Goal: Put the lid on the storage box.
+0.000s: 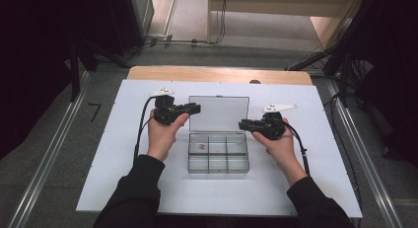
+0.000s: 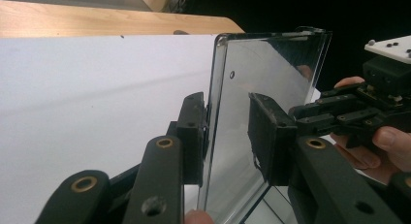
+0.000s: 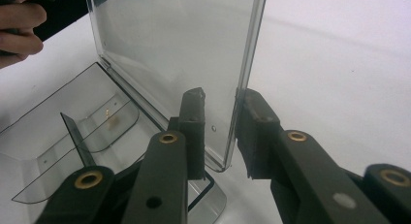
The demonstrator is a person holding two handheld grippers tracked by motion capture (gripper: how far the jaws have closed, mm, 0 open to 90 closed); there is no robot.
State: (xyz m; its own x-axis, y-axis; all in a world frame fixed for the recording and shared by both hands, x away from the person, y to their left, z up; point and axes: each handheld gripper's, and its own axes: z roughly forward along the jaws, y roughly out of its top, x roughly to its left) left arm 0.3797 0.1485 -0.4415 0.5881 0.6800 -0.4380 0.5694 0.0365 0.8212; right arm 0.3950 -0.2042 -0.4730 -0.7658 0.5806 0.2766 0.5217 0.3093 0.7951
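A: Where's the clear plastic compartment box (image 1: 218, 153)?
B: Mid-counter (image 1: 123, 154), its thin lid (image 1: 219, 113) upright. Left tool (image 1: 196, 108) and right tool (image 1: 242, 125) straddle its side edges, unclenched.
A: Handling?
B: Light, stiff, slippery; pinch the edges gently.

white board (image 1: 123, 154) on a wooden table (image 1: 217, 74); grey floor (image 1: 49, 154), cables (image 1: 197, 40) beyond

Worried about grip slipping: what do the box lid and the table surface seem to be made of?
Lid: clear, hard, glossy plastic by its look; you see through it and it reflects the hand. Table surface: white matte board, showing no glare; exact material unclear.
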